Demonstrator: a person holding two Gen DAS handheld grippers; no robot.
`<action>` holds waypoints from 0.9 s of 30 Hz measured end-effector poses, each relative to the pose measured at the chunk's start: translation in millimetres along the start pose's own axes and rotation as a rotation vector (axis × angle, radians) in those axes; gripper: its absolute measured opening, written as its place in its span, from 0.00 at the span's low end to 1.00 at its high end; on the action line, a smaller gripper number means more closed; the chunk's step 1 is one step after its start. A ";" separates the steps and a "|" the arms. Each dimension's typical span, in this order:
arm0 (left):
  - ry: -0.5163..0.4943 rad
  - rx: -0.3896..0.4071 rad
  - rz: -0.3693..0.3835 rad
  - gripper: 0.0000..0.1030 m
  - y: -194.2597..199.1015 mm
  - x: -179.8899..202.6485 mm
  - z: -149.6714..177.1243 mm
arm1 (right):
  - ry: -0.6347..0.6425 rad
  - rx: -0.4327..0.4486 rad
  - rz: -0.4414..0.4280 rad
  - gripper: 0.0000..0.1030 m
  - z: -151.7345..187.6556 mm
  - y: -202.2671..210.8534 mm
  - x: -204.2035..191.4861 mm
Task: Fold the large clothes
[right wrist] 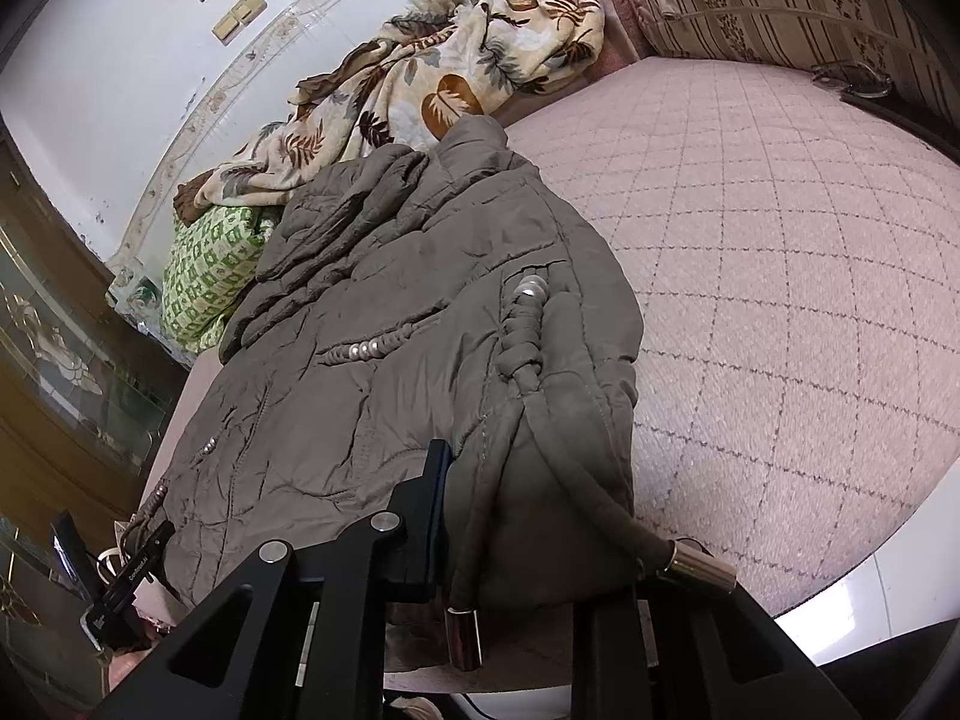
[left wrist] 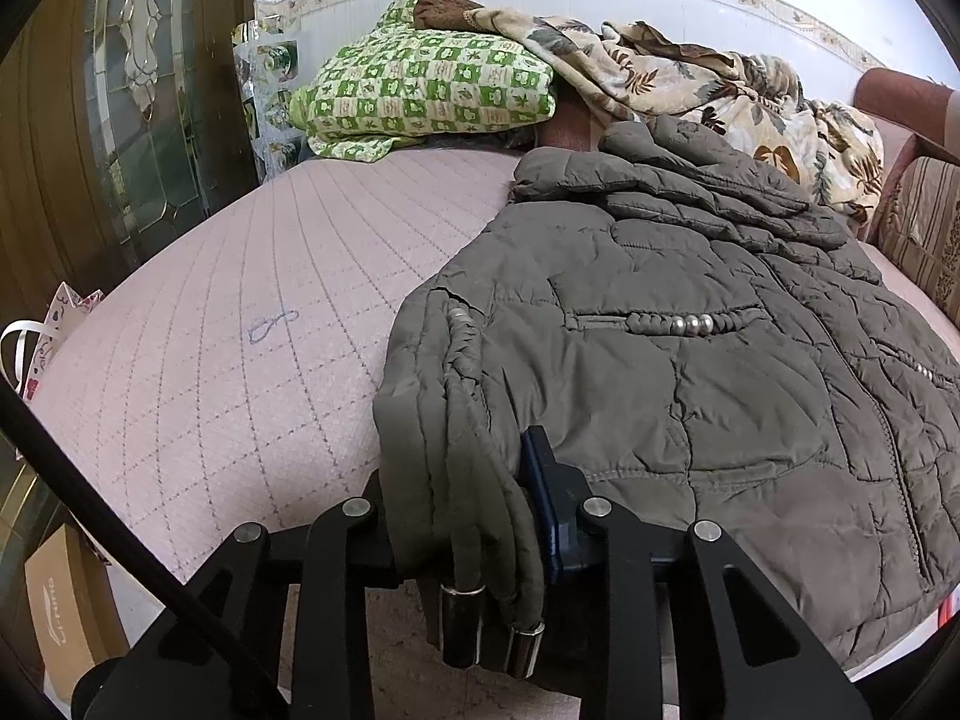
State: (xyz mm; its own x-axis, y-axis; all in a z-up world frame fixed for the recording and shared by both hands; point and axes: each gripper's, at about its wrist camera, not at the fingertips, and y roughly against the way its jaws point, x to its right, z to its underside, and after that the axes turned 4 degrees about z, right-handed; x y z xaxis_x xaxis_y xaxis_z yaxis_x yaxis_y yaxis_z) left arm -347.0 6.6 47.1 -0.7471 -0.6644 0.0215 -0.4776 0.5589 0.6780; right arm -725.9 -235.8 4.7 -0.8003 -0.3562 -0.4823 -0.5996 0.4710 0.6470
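Note:
A grey-brown quilted jacket lies spread on a pink quilted mattress, collar toward the far wall. My left gripper is shut on the jacket's near left hem corner, where drawstrings with metal tips hang down. In the right wrist view the jacket lies on the mattress. My right gripper is shut on its near right hem corner; the right finger is hidden under fabric. Cord ends with metal tips dangle there. The left gripper also shows at the lower left.
A green checked quilt and a leaf-print blanket are piled at the far end of the bed. A striped cushion stands at the right. A dark wardrobe with glass stands at the left, with a cardboard box on the floor.

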 end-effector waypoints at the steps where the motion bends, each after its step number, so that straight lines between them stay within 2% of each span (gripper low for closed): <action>1: 0.000 0.001 -0.001 0.29 0.5 0.1 -0.2 | 0.000 0.002 0.000 0.21 0.0 0.4 0.0; 27: -0.017 0.039 0.016 0.22 23.8 -0.5 -2.1 | 0.023 0.077 -0.041 0.14 -5.7 25.0 -10.6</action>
State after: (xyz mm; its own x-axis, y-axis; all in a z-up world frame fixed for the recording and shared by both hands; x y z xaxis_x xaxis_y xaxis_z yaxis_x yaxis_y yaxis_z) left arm -357.0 19.2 64.7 -0.7626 -0.6466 0.0196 -0.4824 0.5887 0.6486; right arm -732.4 -224.8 29.3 -0.7753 -0.3942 -0.4935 -0.6310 0.5160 0.5793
